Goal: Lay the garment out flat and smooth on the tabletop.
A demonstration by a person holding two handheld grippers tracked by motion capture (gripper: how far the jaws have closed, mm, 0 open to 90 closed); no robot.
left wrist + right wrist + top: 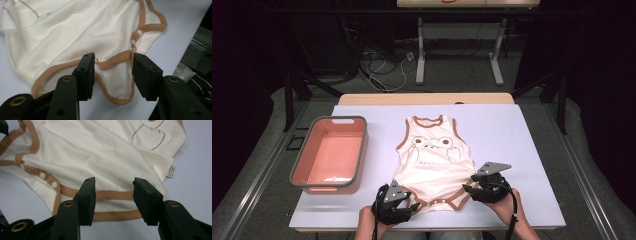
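Cream cotton baby bodysuit with tan trim (pixel 432 160) flat mid-mat, both grippers at its snap hem.
Left gripper (pixel 408 207) & right gripper (pixel 473 189) jaws parted, nothing pinched — risk: closing now catches just one layer, hem bunches; pink plastic bin (pixel 330 154) sits well left.

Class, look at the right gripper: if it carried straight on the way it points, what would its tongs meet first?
Most likely the brown-trimmed leg hem of the cream bodysuit. The right gripper has its tongs open astride that hem, though depth is uncertain.
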